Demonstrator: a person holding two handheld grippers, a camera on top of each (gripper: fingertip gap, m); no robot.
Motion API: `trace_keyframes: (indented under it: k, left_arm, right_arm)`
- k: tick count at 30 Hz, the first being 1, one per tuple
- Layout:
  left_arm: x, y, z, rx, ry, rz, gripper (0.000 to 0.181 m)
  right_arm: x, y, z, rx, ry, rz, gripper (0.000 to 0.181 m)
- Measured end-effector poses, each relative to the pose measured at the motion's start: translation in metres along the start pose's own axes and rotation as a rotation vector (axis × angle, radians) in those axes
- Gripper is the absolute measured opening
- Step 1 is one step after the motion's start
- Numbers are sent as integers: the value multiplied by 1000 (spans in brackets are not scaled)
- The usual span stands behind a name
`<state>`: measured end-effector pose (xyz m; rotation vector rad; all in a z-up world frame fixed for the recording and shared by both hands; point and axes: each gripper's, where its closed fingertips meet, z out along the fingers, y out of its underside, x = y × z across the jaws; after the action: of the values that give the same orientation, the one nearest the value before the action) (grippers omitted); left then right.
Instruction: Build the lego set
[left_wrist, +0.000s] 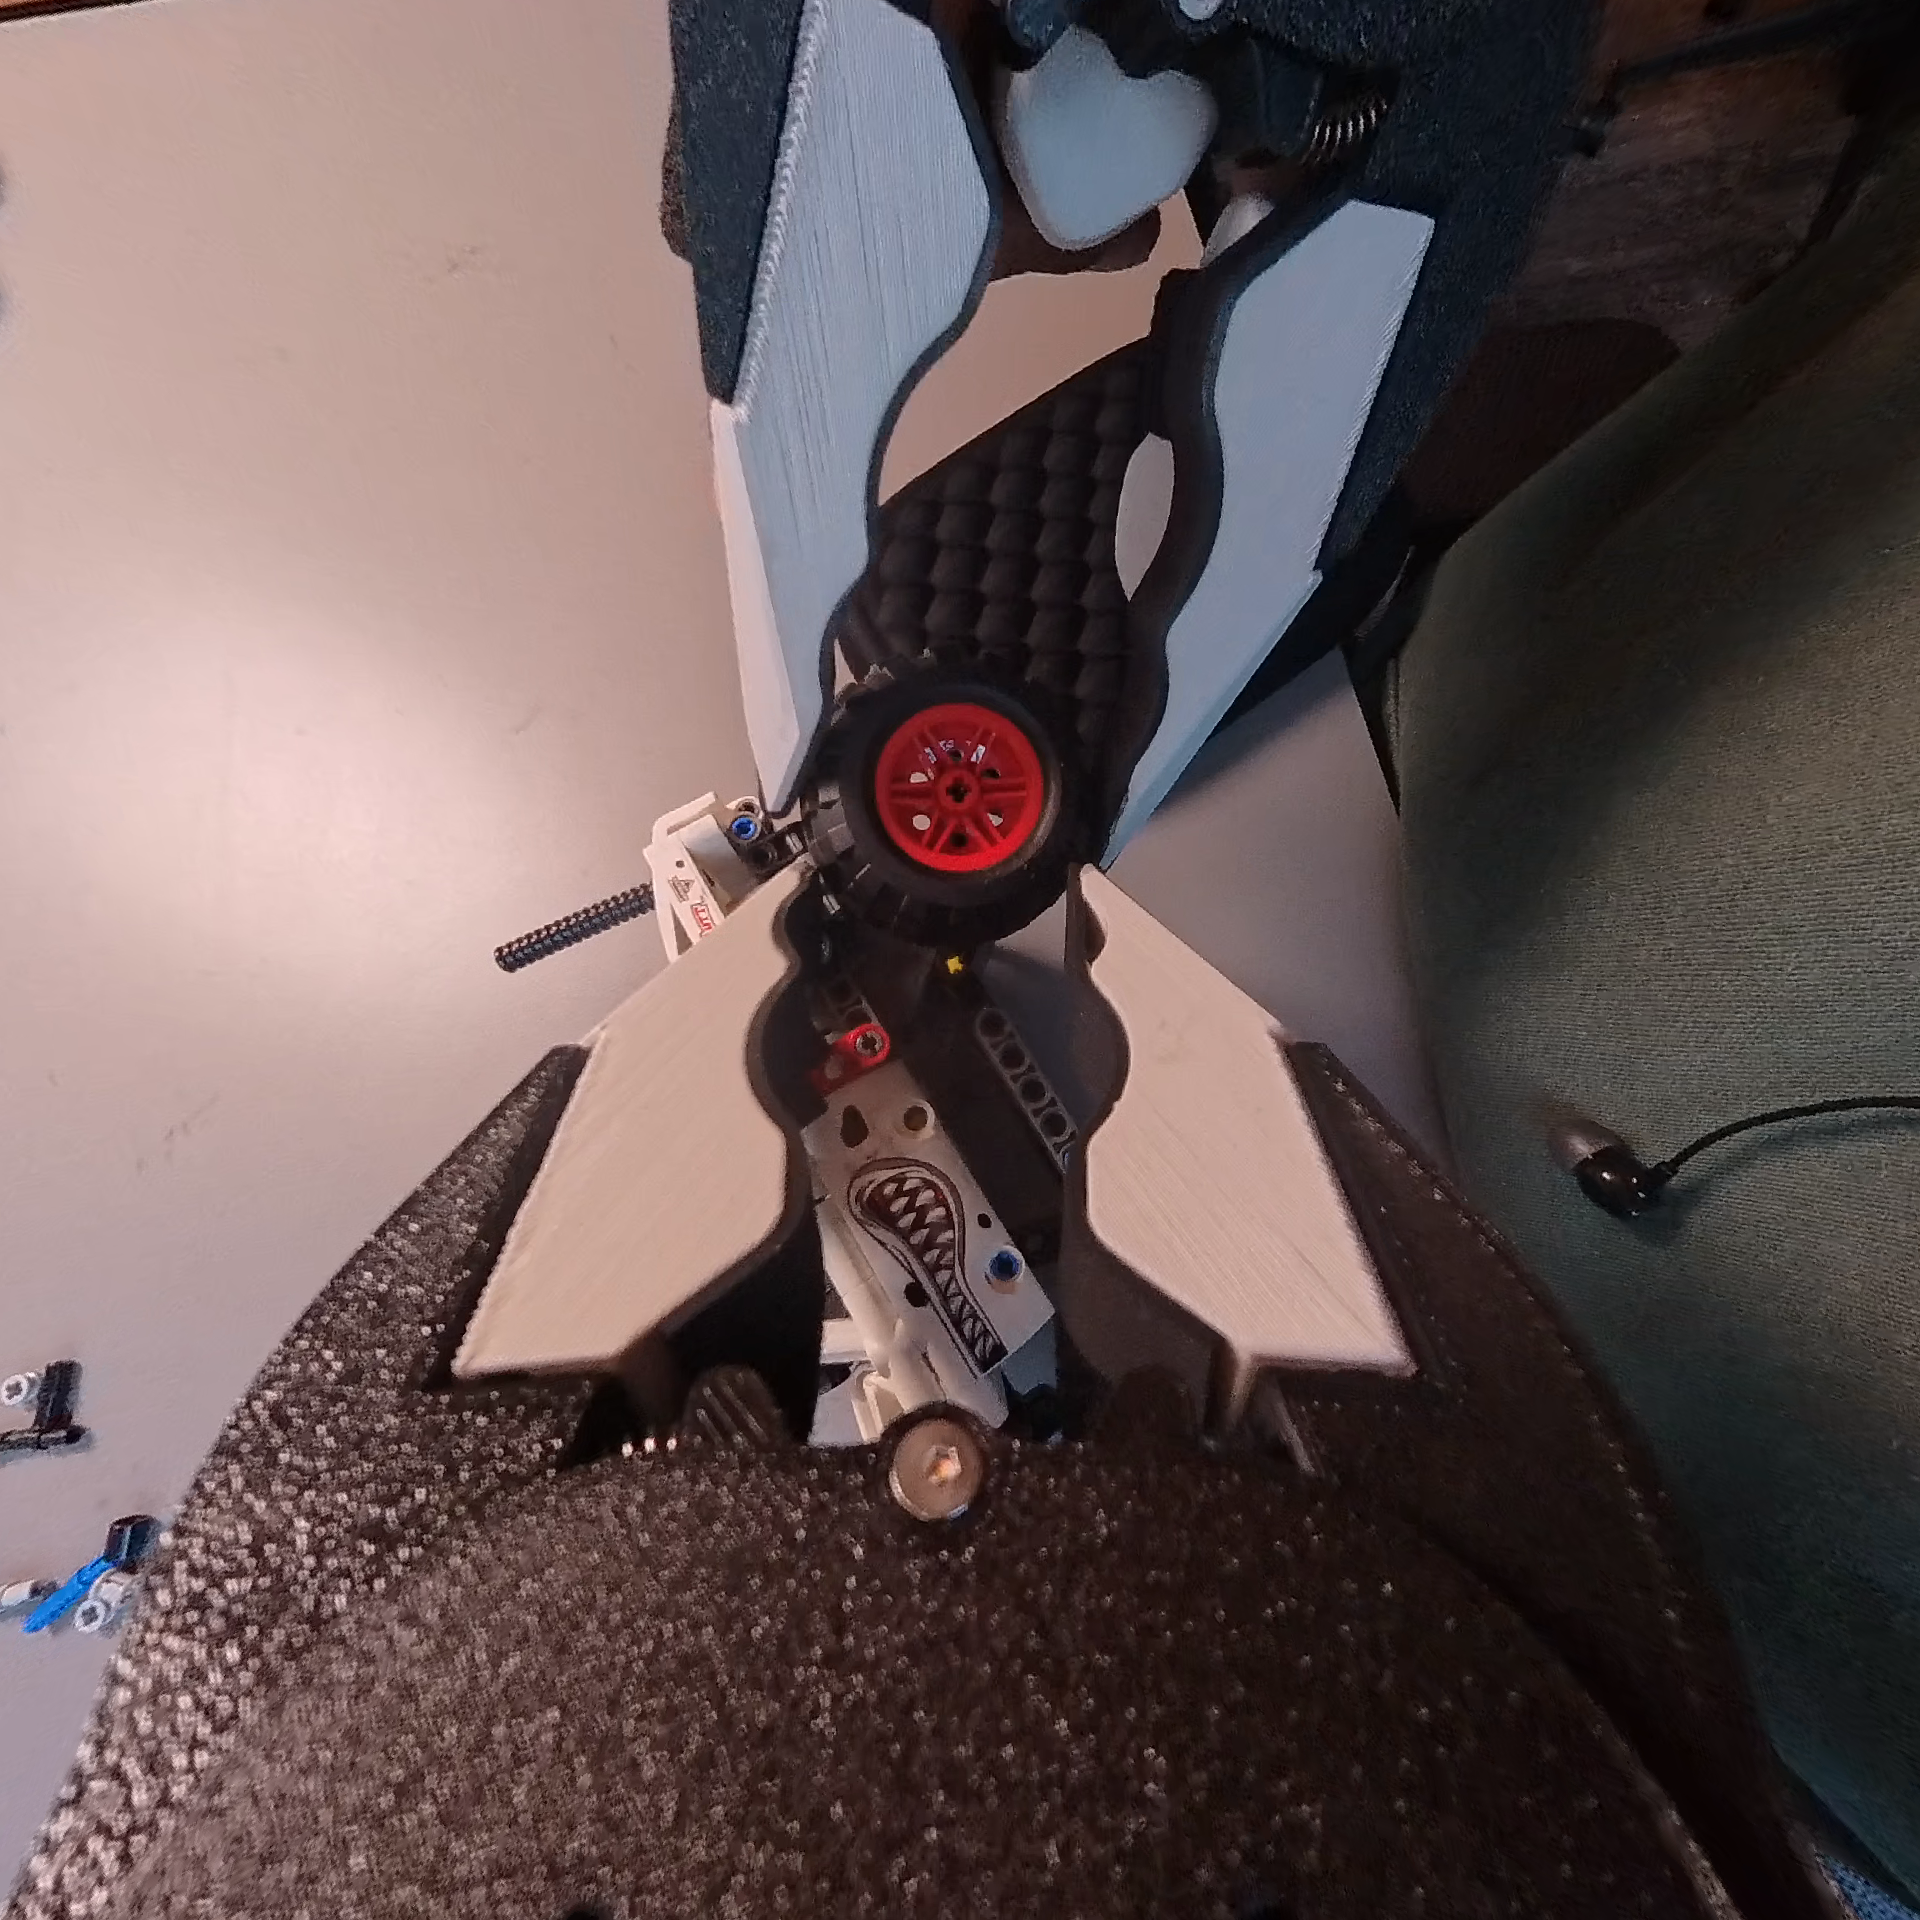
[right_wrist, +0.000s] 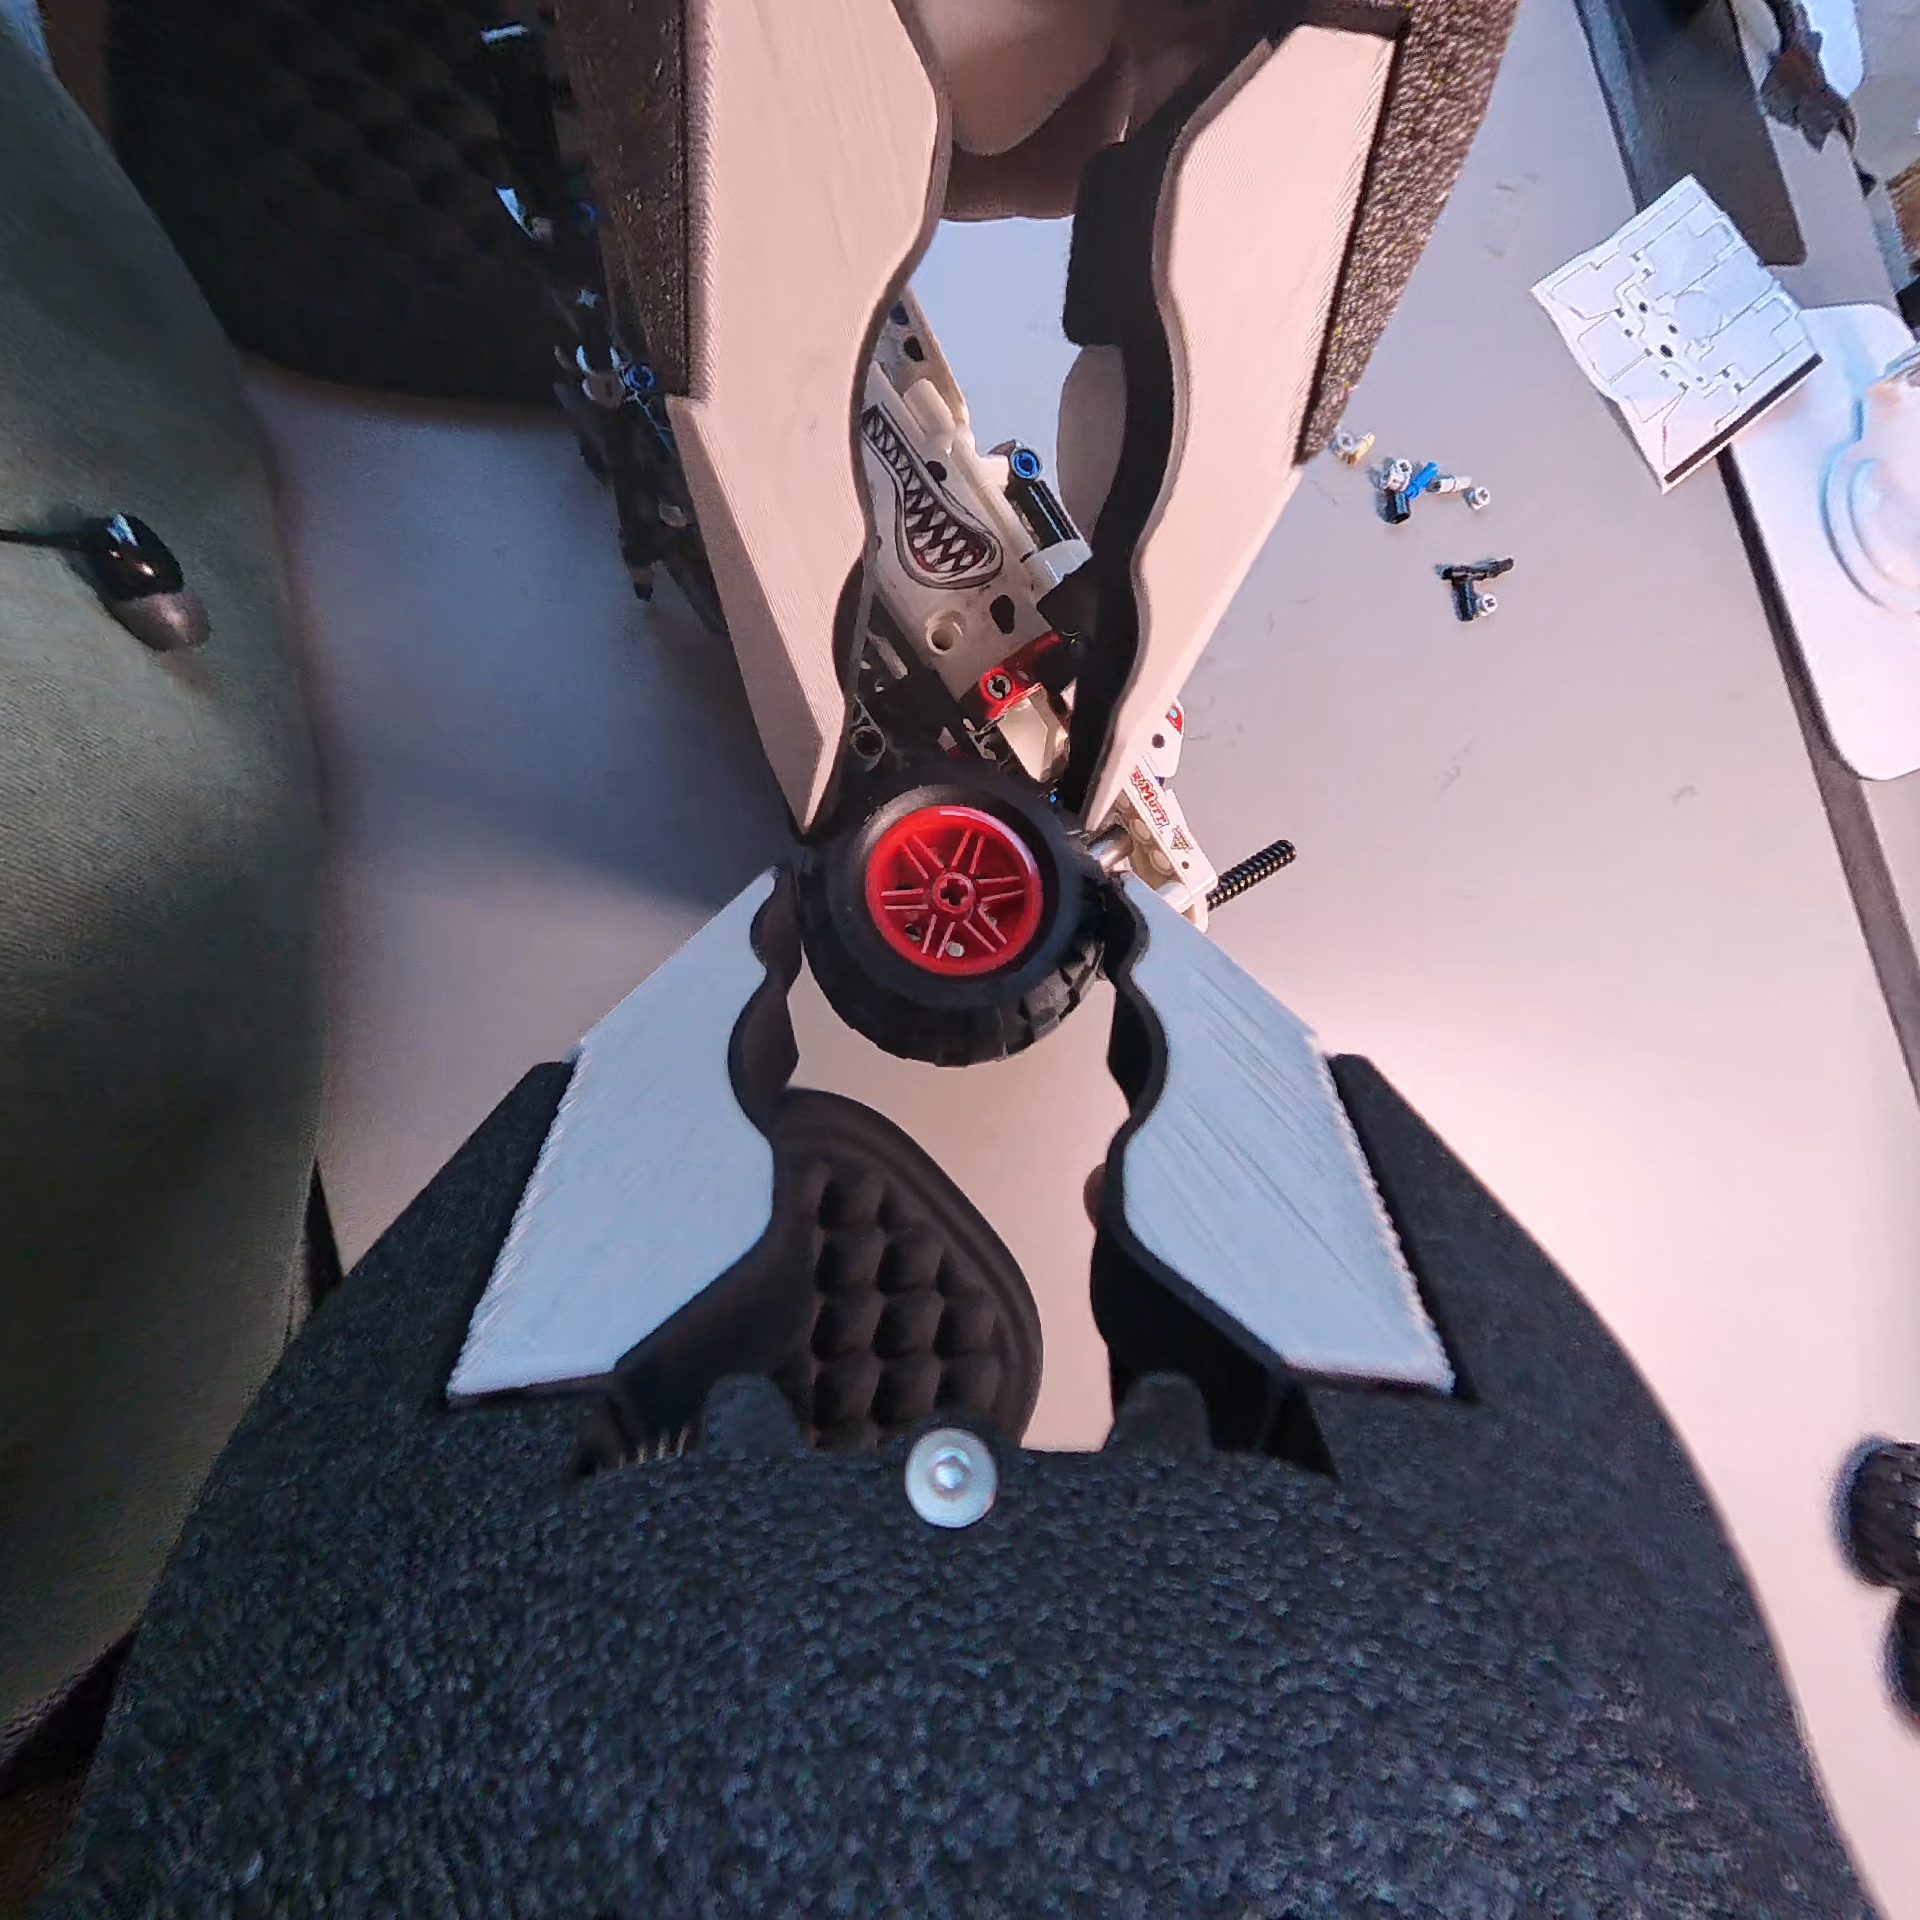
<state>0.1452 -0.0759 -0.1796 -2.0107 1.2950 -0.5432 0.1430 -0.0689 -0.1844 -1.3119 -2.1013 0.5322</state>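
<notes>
**Two grippers meet at a red wheel**

The pale table (right_wrist: 1455, 1039) fills the background. The left gripper (left_wrist: 940, 935), rising from six o'clock in its own view, pinches the white lego model (left_wrist: 925, 1226) with shark-mouth markings. The right gripper (right_wrist: 951, 914) meets it from twelve o'clock there, clamped on the red-hubbed wheel (right_wrist: 948, 902), which sits at the model's end. A black spring (left_wrist: 571, 935) juts toward nine o'clock. Loose small parts (right_wrist: 1429, 488) lie at two o'clock in the right wrist view.
</notes>
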Motion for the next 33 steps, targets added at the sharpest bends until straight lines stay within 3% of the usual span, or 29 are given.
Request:
trace_keyframes:
  k: [4, 7, 10, 13, 18, 28, 33]
  left_arm:
    - [-2, -1, -5, 45, -9, -27, 46]
    - [-6, -6, -32, 177, -12, -111, 52]
    - [-18, 22, -56, 177, -18, -238, 64]
    - [-3, 60, -46, 76, 129, -389, 85]
    - [-5, 73, -25, 107, 132, -465, 67]
    - [-7, 75, -26, 166, 129, -503, 68]
    - [-9, 75, -36, 177, 113, -487, 69]
  right_arm:
    - [0, 0, 2, -4, -15, 68, 57]
    - [0, 0, 2, -35, -13, 79, 56]
    - [-1, 1, 3, -60, -9, 87, 56]
    - [-1, 1, 4, -88, 10, 67, 55]
    - [-7, 9, 8, -147, -8, 97, 54]
    - [-5, 5, 12, -79, 49, 141, 58]
    - [-2, -13, -5, 24, 34, 176, 64]
